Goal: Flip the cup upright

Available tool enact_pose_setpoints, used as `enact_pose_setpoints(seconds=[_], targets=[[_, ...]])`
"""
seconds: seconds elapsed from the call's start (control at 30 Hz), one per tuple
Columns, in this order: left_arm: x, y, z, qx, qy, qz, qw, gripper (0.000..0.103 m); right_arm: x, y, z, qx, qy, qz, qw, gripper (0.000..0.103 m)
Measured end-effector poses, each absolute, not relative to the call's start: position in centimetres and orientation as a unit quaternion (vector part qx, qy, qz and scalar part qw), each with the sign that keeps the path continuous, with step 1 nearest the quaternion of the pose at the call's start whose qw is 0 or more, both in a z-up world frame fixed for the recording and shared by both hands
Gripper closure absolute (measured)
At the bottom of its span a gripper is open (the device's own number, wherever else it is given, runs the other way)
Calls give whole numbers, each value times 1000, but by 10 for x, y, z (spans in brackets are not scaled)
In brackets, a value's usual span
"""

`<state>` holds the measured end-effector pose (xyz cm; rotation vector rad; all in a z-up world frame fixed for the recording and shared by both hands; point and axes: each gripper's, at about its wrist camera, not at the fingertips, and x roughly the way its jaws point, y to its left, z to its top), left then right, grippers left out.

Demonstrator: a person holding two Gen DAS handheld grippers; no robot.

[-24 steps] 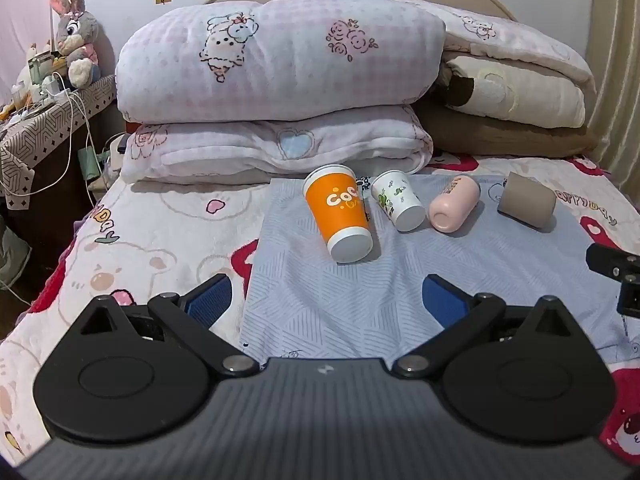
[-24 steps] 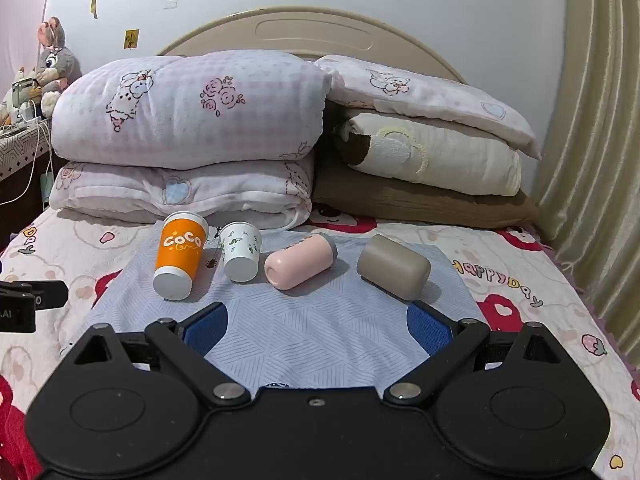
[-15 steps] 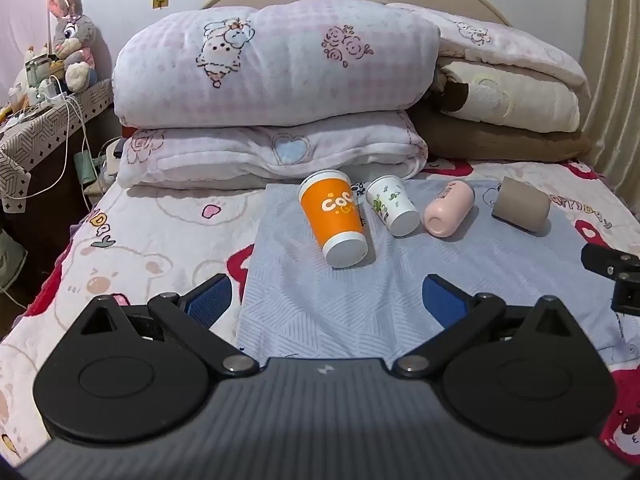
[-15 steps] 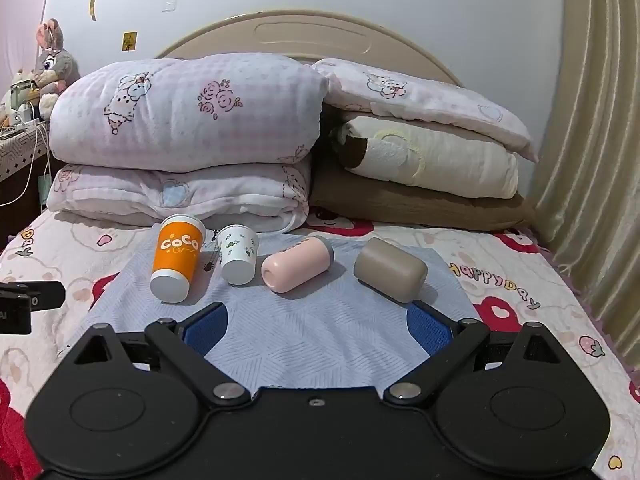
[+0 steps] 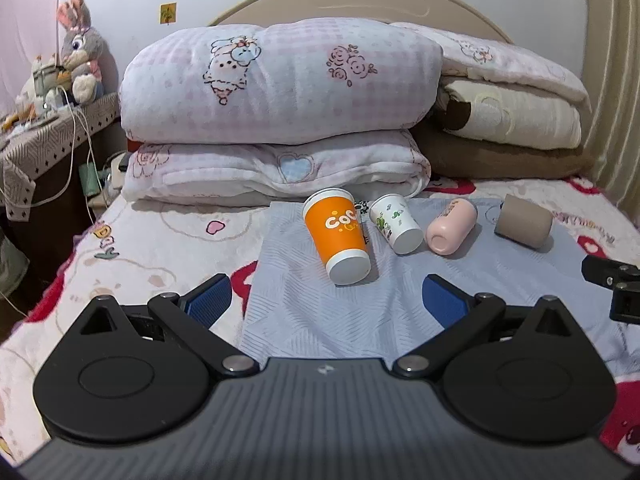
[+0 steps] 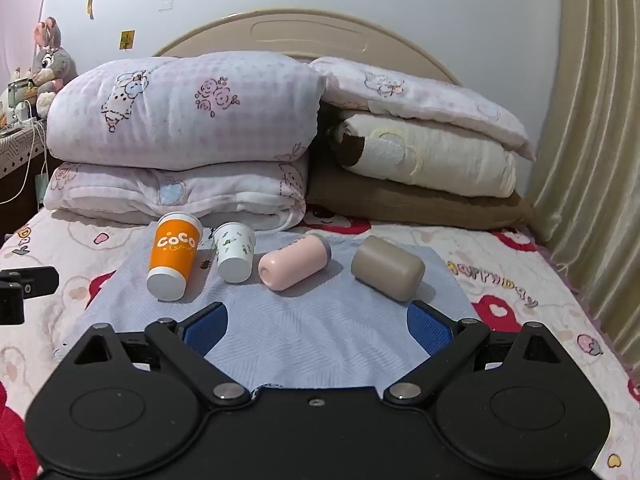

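Several cups lie on their sides on a pale blue cloth (image 5: 340, 312) on the bed: an orange "CoCo" paper cup (image 5: 338, 236) (image 6: 173, 256), a small white printed paper cup (image 5: 396, 224) (image 6: 235, 252), a pink cup (image 5: 452, 228) (image 6: 294, 262) and a taupe cup (image 5: 524, 220) (image 6: 388, 268). My left gripper (image 5: 326, 300) is open and empty, short of the orange cup. My right gripper (image 6: 318, 328) is open and empty, short of the pink and taupe cups.
Folded quilts and pillows (image 5: 280, 92) are stacked behind the cups against the headboard. A bedside table (image 5: 36, 136) with cables and a plush rabbit (image 5: 80, 48) stands at the left. A curtain (image 6: 592, 160) hangs at the right. The bed's right edge (image 6: 588, 308) is close.
Both grippers have drawn back and risen slightly, so the cups look smaller and farther. Both stay open. The cups have not moved.
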<state>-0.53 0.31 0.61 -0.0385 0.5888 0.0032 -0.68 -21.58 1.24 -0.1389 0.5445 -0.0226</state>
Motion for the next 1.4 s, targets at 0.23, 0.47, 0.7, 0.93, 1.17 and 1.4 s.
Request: enact_pose_setpoints(seconds=[0.23, 0.47, 0.7, 0.93, 1.17, 1.4], targets=[[-5, 11, 5, -43, 283, -4, 958, 0, -12, -216, 14, -56, 250, -1, 967, 5], [-7, 7, 5, -36, 280, -7, 959, 0, -15, -217, 16, -51, 229, 1, 972, 5], [-7, 5, 4, -35, 280, -7, 959, 0, -20, -221, 20, -44, 204, -2, 978, 5], [-8, 5, 4, -34, 279, -7, 960, 0, -21, -220, 20, -53, 198, -4, 979, 5], [-8, 6, 4, -34, 279, -7, 960, 0, -20, -218, 19, -57, 205, -3, 977, 5], [-8, 6, 3, -34, 279, -7, 960, 0, -19, -218, 18, -57, 211, -3, 976, 5]])
